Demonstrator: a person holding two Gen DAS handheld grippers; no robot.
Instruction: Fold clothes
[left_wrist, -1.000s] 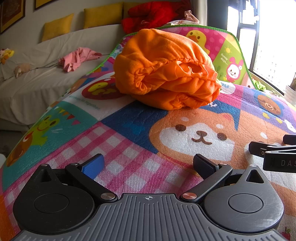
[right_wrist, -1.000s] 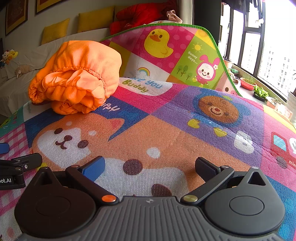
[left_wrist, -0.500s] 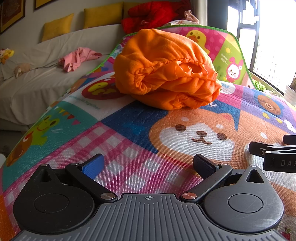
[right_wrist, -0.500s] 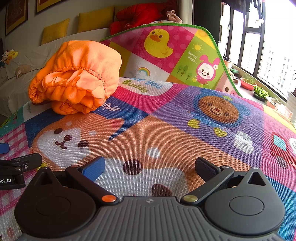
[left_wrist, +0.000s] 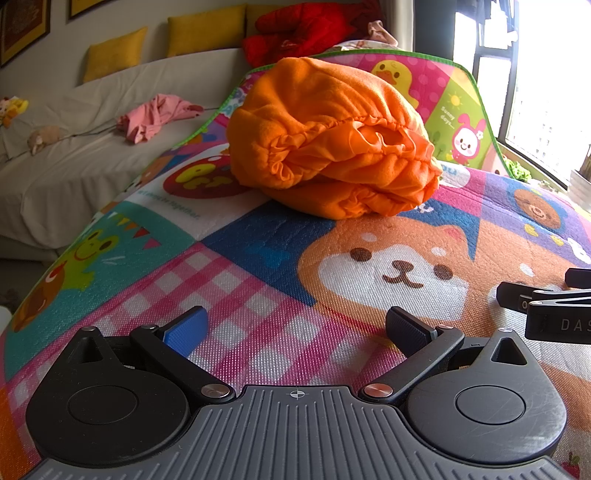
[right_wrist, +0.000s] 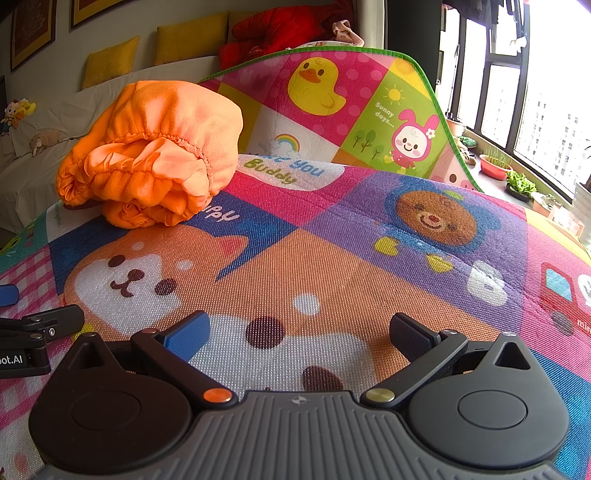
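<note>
A bundled orange garment (left_wrist: 328, 140) with an elastic hem lies on the colourful cartoon play mat (left_wrist: 266, 258), ahead of both grippers; it also shows at upper left in the right wrist view (right_wrist: 151, 155). My left gripper (left_wrist: 295, 328) is open and empty, low over the pink checked patch, well short of the garment. My right gripper (right_wrist: 299, 332) is open and empty over the dog picture. Each gripper's tips show at the edge of the other's view.
The mat's far end (right_wrist: 332, 85) curls upward behind the garment. A white sofa (left_wrist: 74, 155) stands at left with a pink garment (left_wrist: 155, 114), yellow cushions (left_wrist: 203, 29) and a red garment (left_wrist: 299, 29). Windows and potted plants (right_wrist: 517, 181) are at right.
</note>
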